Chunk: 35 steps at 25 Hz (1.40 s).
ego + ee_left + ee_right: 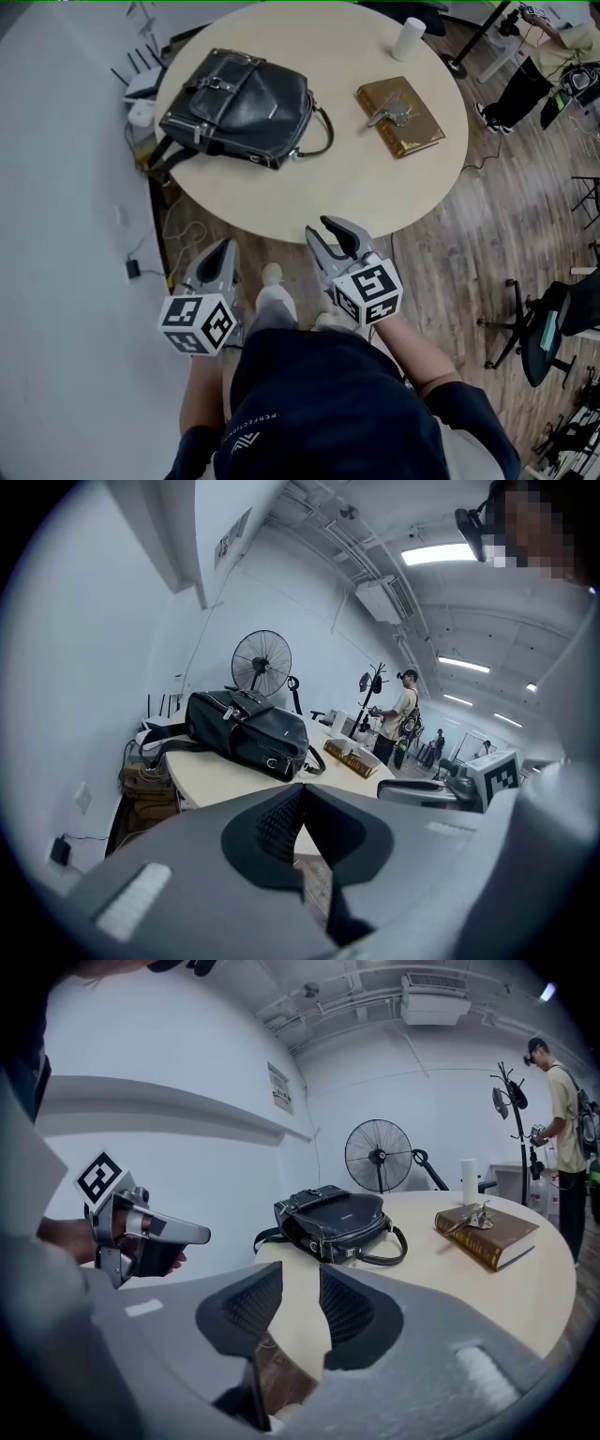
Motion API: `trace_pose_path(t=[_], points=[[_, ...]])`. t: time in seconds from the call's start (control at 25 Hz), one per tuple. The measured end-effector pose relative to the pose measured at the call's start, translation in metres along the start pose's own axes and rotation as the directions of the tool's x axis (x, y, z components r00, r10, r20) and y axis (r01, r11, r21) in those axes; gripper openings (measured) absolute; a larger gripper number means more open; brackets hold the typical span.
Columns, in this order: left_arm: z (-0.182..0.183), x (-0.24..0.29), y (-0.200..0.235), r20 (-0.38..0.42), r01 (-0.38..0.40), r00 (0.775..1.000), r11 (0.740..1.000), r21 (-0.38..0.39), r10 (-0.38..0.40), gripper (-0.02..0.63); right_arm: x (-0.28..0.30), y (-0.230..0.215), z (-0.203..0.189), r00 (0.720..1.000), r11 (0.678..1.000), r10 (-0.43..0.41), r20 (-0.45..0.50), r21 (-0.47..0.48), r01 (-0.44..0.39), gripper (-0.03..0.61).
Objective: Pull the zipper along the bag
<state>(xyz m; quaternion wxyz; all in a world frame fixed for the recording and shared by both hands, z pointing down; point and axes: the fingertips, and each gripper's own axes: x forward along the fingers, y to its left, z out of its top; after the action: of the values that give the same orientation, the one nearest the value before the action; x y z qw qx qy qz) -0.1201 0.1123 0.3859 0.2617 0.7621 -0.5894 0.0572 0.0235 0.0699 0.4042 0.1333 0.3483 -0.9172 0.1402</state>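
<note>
A black leather bag (pixel 239 108) lies on its side at the left of the round beige table (pixel 328 183), its handle toward the middle. Its zipper cannot be made out. The bag also shows in the left gripper view (pixel 248 731) and the right gripper view (pixel 333 1221), well beyond the jaws. My left gripper (pixel 225 246) hangs off the table's near edge, shut with nothing in it (pixel 300 799). My right gripper (pixel 330 230) hovers at the table's near edge, open and empty (pixel 300 1283). Both are apart from the bag.
A brown book (pixel 400 116) with keys on top lies at the table's right, and a white cylinder (pixel 409 38) stands at the far edge. A fan (pixel 378 1155) stands behind the table. A person (pixel 562 1101) stands far right. Cables and boxes (pixel 141 103) sit left of the table, and an office chair (pixel 539 328) is at right.
</note>
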Motion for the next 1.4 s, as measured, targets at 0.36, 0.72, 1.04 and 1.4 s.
trace_pose_path(t=[0.36, 0.72, 1.04, 1.4], points=[[0.021, 0.046, 0.043, -0.053, 0.051, 0.997, 0.999, 0.006, -0.051, 0.014, 0.078, -0.010, 0.010, 0.998, 0.998, -0.061, -0.023, 0.025, 0.061, 0.123], [0.026, 0.066, 0.078, -0.102, 0.083, 0.991, 0.997, 0.003, -0.082, 0.014, 0.134, -0.016, 0.006, 0.991, 0.992, -0.119, -0.056, 0.038, 0.121, 0.123], [0.032, 0.081, 0.102, -0.130, 0.115, 0.985, 0.993, 0.002, -0.114, 0.014, 0.166, -0.025, -0.003, 0.974, 0.975, -0.206, -0.097, 0.061, 0.213, 0.123], [0.034, 0.092, 0.120, -0.149, 0.140, 0.979, 0.990, -0.013, -0.140, 0.014, 0.184, -0.035, -0.004, 0.941, 0.940, -0.326, -0.095, 0.075, 0.333, 0.123]])
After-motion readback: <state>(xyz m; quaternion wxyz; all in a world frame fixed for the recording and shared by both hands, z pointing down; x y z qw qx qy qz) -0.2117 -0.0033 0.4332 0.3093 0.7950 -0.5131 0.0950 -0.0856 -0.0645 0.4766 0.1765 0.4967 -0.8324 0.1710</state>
